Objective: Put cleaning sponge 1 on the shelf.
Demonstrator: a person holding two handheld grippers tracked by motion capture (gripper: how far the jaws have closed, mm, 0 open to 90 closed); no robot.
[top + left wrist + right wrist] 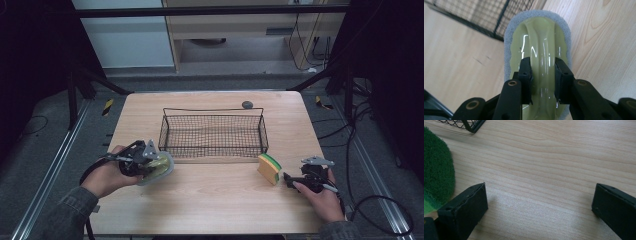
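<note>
Two sponges, neither in the basket [213, 134] yet.
Left hand-held gripper [542, 72] is clamped on the grey scrubber [537, 50], lifted near the basket; right hand-held gripper [539, 205] gapes beside the green sponge [269, 168] on the worktop [215, 200].

Pale yellow-green scrubber [541, 50] edged with grey pad; green, yellow and orange layered sponge [269, 168]; black wire-mesh basket [213, 134]; light wood-grain counter [215, 200]

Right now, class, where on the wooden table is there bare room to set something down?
Free: the front strip between the left gripper holding the pale green grey-edged scrubber and the yellow-green sponge. Also the black wire basket's floor. Crowded: beside the sponge, near the open right gripper.
</note>
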